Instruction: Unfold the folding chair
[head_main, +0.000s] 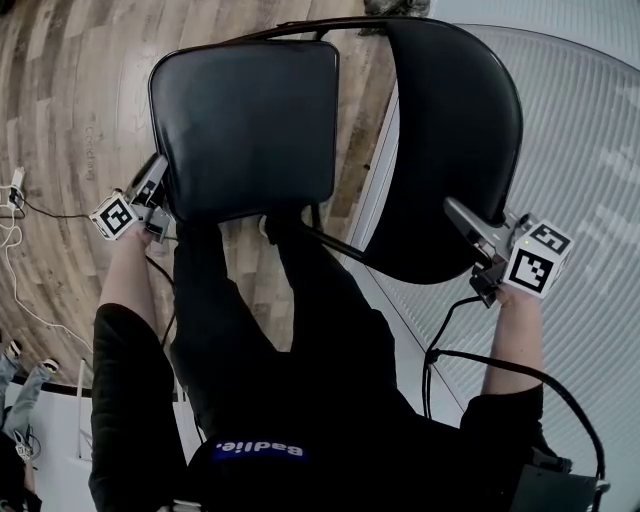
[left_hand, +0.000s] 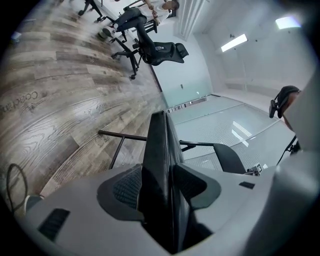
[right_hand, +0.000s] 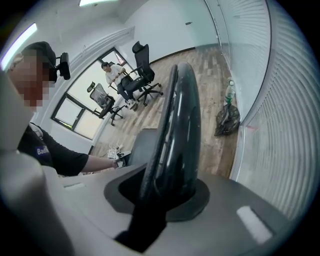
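At the far left, white cables (head_main: 12, 228) lie on the wood-plank floor (head_main: 70, 90). Faint grey print is on the planks. It shows larger in the left gripper view, but I cannot read it with certainty.

The left tool (head_main: 158, 182), with its marker cube (head_main: 113, 216) on the near side, is clamped on the left edge of the seat (head_main: 245, 125). In its own view, both pads of the left tool (left_hand: 162, 192) press the thin black seat (left_hand: 161, 150), which stands edge-on between them. Beyond the seat in that view is a black office chair (left_hand: 159, 49) with a small white label too small to read.

The folding chair (head_main: 330, 130) is right in front of the person, over the wood floor. Its padded black seat is on the left and its rounded black backrest (head_main: 450, 140) on the right, the two spread apart. A dark frame tube (head_main: 290, 30) joins them on the far side. Its legs are hidden, so I cannot tell whether it stands on the floor.

Near the bottom, the person's dark shirt has a blue strip with white lettering (head_main: 258, 449). It is upside down here and reads roughly "Badlie."

The right tool (head_main: 462, 216), with its marker cube (head_main: 538, 258), grips the backrest's right edge. In its own view, the jaws of the right tool (right_hand: 167, 197) are set narrow on the glossy backrest (right_hand: 177, 130).

A pale ribbed surface (head_main: 590, 150) fills the right side. The right gripper view also shows a dark bag (right_hand: 227, 120) and a bottle (right_hand: 230, 92) beside that surface.
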